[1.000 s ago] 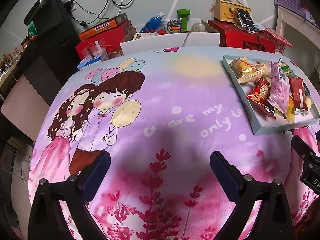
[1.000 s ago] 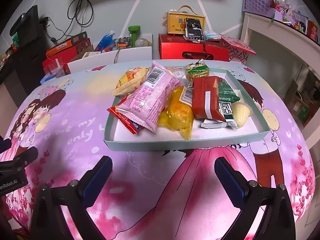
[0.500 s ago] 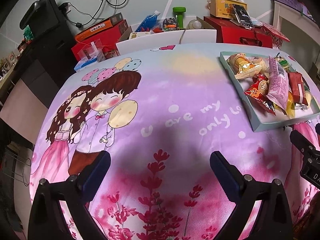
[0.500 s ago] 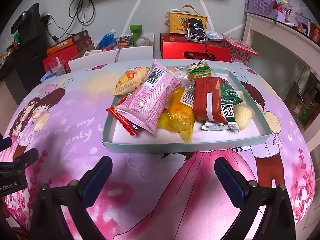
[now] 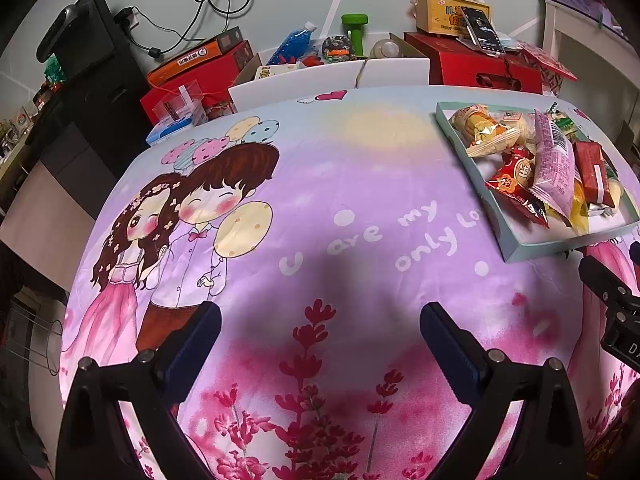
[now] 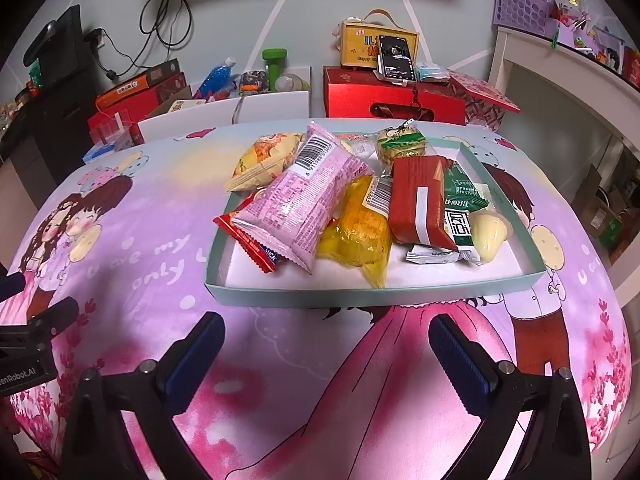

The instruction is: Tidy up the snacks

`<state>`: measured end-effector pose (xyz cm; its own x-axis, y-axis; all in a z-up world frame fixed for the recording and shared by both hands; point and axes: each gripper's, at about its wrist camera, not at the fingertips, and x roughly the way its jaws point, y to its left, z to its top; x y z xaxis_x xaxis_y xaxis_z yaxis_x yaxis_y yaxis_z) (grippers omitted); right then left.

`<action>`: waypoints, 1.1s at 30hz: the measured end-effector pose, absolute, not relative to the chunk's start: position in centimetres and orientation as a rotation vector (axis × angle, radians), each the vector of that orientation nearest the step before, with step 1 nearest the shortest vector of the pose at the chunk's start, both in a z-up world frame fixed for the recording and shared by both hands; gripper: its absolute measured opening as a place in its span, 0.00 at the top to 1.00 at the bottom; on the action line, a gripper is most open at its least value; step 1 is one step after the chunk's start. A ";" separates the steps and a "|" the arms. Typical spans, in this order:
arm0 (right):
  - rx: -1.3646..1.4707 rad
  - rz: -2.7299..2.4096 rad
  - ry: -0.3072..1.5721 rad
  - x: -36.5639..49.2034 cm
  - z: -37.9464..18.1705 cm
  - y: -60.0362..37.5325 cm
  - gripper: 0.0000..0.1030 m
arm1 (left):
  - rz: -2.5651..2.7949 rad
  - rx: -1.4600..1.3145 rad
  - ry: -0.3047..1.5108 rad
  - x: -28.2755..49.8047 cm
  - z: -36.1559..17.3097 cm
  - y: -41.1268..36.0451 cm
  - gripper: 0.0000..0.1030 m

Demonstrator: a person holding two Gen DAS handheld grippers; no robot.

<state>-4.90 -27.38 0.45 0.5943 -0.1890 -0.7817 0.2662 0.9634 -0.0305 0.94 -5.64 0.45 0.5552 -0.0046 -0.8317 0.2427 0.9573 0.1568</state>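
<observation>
A shallow pale green tray (image 6: 360,295) sits on the cartoon-print tablecloth and holds several snack packs: a pink pack (image 6: 304,204), a yellow pack (image 6: 356,232), a red pack (image 6: 418,200), a green pack (image 6: 460,188) and a pale jelly cup (image 6: 490,232). My right gripper (image 6: 326,344) is open and empty, just in front of the tray's near wall. My left gripper (image 5: 320,332) is open and empty over bare cloth, with the tray (image 5: 496,216) at its far right.
Behind the table stand red boxes (image 6: 392,96), a yellow box with a phone (image 6: 394,56), a green dumbbell (image 6: 274,66), a blue bottle (image 6: 216,76) and white chair backs (image 6: 240,114). A white shelf (image 6: 560,68) stands at the right. A black cabinet (image 5: 92,80) stands at the left.
Both grippers have drawn back and lifted slightly, so the table and tray sit a little lower and smaller in view. Both stay open and empty.
</observation>
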 end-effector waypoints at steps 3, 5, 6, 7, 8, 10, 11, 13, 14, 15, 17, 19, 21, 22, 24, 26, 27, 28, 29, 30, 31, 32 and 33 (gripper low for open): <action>0.093 -0.264 0.898 -4.9 0.4 -27.4 0.00 | -0.149 0.261 0.976 1.0 0.4 -5.6 0.03; 0.093 -0.263 0.901 -4.9 0.4 -27.4 0.00 | -0.150 0.259 0.978 1.0 0.4 -5.5 0.03; 0.093 -0.263 0.902 -4.9 0.4 -27.3 0.00 | -0.151 0.258 0.978 1.0 0.4 -5.5 0.03; 0.093 -0.263 0.902 -4.9 0.4 -27.3 0.00 | -0.152 0.257 0.978 1.1 0.4 -5.5 0.03; 0.093 -0.263 0.901 -4.9 0.4 -27.3 0.00 | -0.152 0.257 0.978 1.0 0.4 -5.5 0.03; 0.093 -0.263 0.902 -4.9 0.4 -27.3 0.00 | -0.153 0.257 0.978 1.0 0.4 -5.5 0.03; 0.093 -0.263 0.904 -4.9 0.3 -27.3 0.00 | -0.153 0.257 0.978 1.0 0.4 -5.5 0.03; 0.093 -0.262 0.906 -4.9 0.3 -27.3 0.00 | -0.153 0.257 0.978 1.0 0.4 -5.5 0.03; 0.092 -0.262 0.906 -4.9 0.3 -27.3 0.00 | -0.153 0.257 0.978 1.0 0.4 -5.5 0.03; 0.093 -0.262 0.906 -4.9 0.3 -27.3 0.00 | -0.152 0.256 0.979 1.0 0.4 -5.5 0.03; 0.093 -0.262 0.906 -4.9 0.3 -27.3 0.00 | -0.152 0.255 0.980 1.1 0.4 -5.5 0.03; 0.093 -0.262 0.907 -4.9 0.3 -27.3 0.00 | -0.153 0.254 0.981 1.1 0.3 -5.5 0.03; 0.094 -0.261 0.909 -4.9 0.3 -27.3 0.00 | -0.154 0.254 0.981 1.1 0.3 -5.5 0.03; 0.094 -0.261 0.909 -4.8 0.2 -27.3 0.00 | -0.154 0.254 0.981 1.1 0.3 -5.5 0.03; 0.094 -0.261 0.909 -4.8 0.2 -27.3 0.00 | -0.154 0.253 0.982 1.1 0.3 -5.5 0.03; 0.095 -0.261 0.910 -4.8 0.2 -27.3 0.00 | -0.153 0.253 0.981 1.1 0.3 -5.5 0.03; 0.095 -0.261 0.910 -4.8 0.2 -27.3 0.00 | -0.154 0.253 0.981 1.1 0.3 -5.5 0.03; 0.095 -0.261 0.909 -4.8 0.2 -27.3 0.00 | -0.154 0.253 0.982 1.1 0.3 -5.5 0.03; 0.095 -0.261 0.909 -4.9 0.2 -27.3 0.00 | -0.154 0.253 0.982 1.0 0.3 -5.5 0.03; 0.095 -0.261 0.909 -4.9 0.2 -27.3 0.00 | -0.154 0.253 0.982 1.0 0.3 -5.4 0.03; 0.094 -0.261 0.909 -4.8 0.2 -27.3 0.00 | -0.154 0.253 0.982 1.1 0.3 -5.4 0.03; 0.094 -0.260 0.910 -4.8 0.2 -27.3 0.00 | -0.154 0.253 0.982 1.1 0.3 -5.4 0.03; 0.094 -0.261 0.910 -4.8 0.2 -27.3 0.00 | -0.154 0.253 0.983 1.1 0.3 -5.4 0.03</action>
<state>-4.85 -27.32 0.24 0.5848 -0.1833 -0.7902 0.2629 0.9644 -0.0291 1.06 -5.43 0.30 0.5474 -0.0145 -0.8368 0.2416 0.9600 0.1414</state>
